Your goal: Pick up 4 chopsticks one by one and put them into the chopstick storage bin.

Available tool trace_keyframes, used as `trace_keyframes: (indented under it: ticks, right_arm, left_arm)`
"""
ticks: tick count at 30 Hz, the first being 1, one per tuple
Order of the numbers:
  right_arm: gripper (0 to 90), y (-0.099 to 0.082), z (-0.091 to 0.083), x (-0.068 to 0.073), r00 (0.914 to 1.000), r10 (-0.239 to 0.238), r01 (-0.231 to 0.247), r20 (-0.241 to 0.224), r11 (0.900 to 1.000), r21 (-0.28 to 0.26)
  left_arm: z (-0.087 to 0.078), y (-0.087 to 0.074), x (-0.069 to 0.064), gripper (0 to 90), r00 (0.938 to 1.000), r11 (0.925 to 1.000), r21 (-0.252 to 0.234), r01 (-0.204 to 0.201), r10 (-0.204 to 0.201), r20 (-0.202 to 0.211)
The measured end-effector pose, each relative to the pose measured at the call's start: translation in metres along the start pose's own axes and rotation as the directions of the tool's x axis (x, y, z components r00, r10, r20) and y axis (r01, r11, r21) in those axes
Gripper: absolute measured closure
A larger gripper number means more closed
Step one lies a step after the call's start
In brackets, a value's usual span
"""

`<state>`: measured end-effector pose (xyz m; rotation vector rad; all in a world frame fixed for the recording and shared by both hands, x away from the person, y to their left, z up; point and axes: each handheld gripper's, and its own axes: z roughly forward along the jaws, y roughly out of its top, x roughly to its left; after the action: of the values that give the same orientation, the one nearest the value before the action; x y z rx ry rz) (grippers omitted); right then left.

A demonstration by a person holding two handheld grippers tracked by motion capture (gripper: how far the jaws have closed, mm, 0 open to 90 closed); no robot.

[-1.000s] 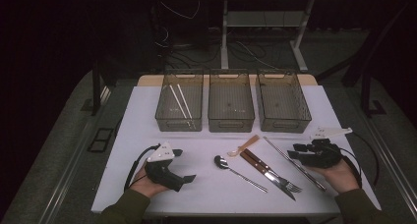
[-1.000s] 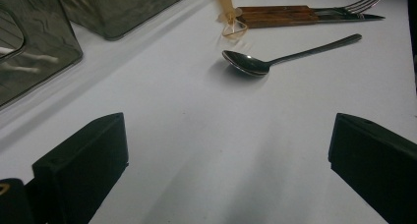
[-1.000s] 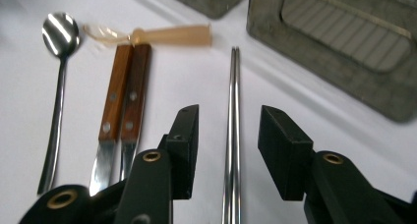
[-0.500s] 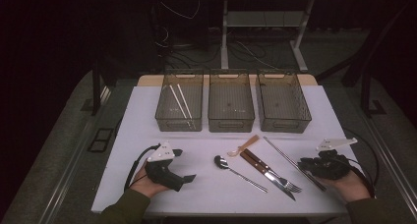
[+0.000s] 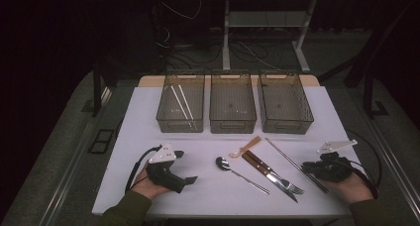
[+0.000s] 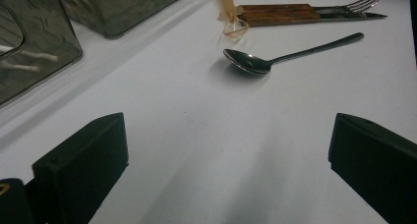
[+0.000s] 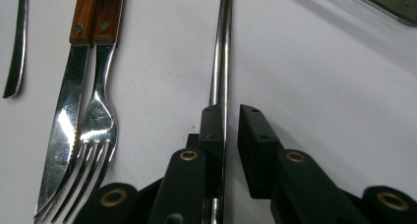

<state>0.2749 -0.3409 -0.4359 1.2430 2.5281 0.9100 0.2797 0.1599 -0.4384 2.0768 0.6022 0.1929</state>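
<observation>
A: While the L claw (image 6: 228, 121) is sitting spread wide over bare tabletop (image 6: 196, 150), what's the R one doing?

B: R claw (image 7: 230, 111) has just been closing round the steel chopsticks (image 7: 222, 47), which are lying flat on the tabletop just beside the fork (image 7: 96, 130). Jaws are nearly together w/ the sticks between, but a sliver of gap is showing at one pad, so it's not pinching yet.

A: Next?

B: Prob. finishing the squeeze, then lifting both sticks level w/o one slipping, and carrying them to the far-left bin (image 5: 179, 124), where a pale pair (image 5: 182, 102) is lying.
</observation>
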Motion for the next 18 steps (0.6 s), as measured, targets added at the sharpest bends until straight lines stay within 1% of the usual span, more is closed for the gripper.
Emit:
trace_keyframes:
  ticks: [8, 15, 18]
  right_arm:
    - [80.5, -0.0001, -0.0001, -0.0015, 1.0, 0.003, -0.003, 0.0, 1.0, -0.007]
    - [81.4, -0.0002, 0.0005, 0.0003, 1.0, 0.002, -0.002, -0.002, 0.9999, 0.013]
    - [81.7, -0.0006, 0.0021, 0.0004, 0.9999, -0.008, 0.007, 0.008, 0.9996, 0.026]
  left_arm:
    - [0.0, 0.0, 0.0, 0.3, 1.0, 1.0, 0.0, 0.0, 0.0, -0.001]
    - [-0.0001, 0.0, 0.0001, 0.3, 1.0, 1.0, 0.0, -0.001, 0.001, -0.001]
    - [0.0, 0.0, 0.0003, 0.3, 1.0, 1.0, 0.0, -0.001, 0.001, -0.001]
